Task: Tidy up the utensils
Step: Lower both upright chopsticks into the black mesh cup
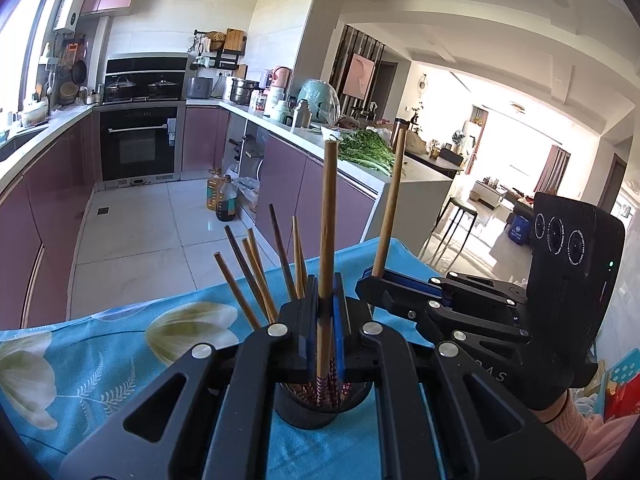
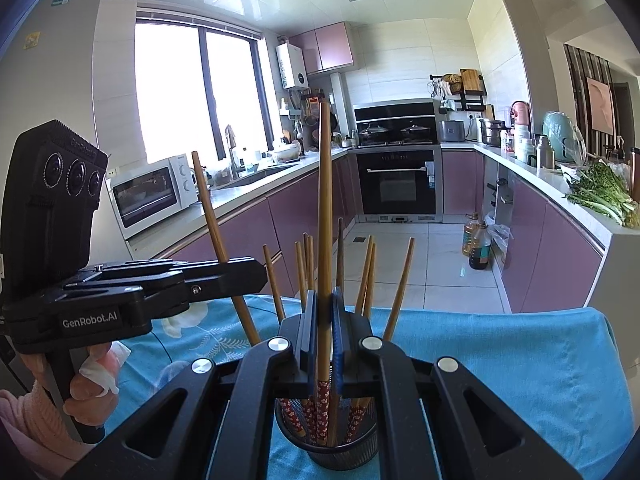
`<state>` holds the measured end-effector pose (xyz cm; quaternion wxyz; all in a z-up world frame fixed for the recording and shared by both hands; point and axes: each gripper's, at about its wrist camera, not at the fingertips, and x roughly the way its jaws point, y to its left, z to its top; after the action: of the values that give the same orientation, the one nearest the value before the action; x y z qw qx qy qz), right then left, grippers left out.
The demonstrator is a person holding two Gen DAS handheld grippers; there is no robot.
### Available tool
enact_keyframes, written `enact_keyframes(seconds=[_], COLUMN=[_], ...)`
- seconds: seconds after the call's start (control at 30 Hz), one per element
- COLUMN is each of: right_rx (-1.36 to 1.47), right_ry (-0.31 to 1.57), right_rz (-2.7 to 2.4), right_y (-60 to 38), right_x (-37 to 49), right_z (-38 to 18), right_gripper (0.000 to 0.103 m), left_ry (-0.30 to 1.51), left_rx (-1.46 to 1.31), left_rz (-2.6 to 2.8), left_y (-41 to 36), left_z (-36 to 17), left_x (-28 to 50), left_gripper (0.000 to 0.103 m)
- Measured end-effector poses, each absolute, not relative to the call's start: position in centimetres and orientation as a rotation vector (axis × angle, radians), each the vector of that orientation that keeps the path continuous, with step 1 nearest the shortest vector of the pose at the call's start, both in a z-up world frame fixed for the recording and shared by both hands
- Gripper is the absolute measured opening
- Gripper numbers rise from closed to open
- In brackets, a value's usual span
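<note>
Chopsticks stand one apiece in the clenched left gripper [image 1: 327,312] and right gripper [image 2: 325,312], each chopstick [image 1: 329,240] poised over the mesh holder [image 2: 326,446] of other chopsticks [image 2: 370,276] on the blue floral cloth [image 1: 100,344], where crowded tips could deflect either descending stick or tip the holder.

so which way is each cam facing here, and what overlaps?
Left wrist: sits on the left tongs, shut on a chopstick over the cup; faces the oven and living room; shows the right tongs and wrist.
Right wrist: sits on the right tongs, shut on a chopstick; faces the window; shows the left tongs and hand.
Shared: cup, chopsticks, blue cloth, oven.
</note>
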<state>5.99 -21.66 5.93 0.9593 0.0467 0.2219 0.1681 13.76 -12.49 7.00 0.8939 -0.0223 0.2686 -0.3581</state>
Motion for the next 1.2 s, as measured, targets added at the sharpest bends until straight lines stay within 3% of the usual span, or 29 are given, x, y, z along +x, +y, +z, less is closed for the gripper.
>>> enact_keyframes(seconds=[1.2], right_rx=[0.106], right_ry=[0.539], right_rz=[0.326], right_y=[-21.9], right_x=[7.2], right_z=[2.4], right_gripper=[0.006], left_ry=[0.631], left_rx=[0.034], left_rz=[-0.708], left_y=[-13.6], left_z=[3.3], left_x=[15.2], left_gripper=[0.007])
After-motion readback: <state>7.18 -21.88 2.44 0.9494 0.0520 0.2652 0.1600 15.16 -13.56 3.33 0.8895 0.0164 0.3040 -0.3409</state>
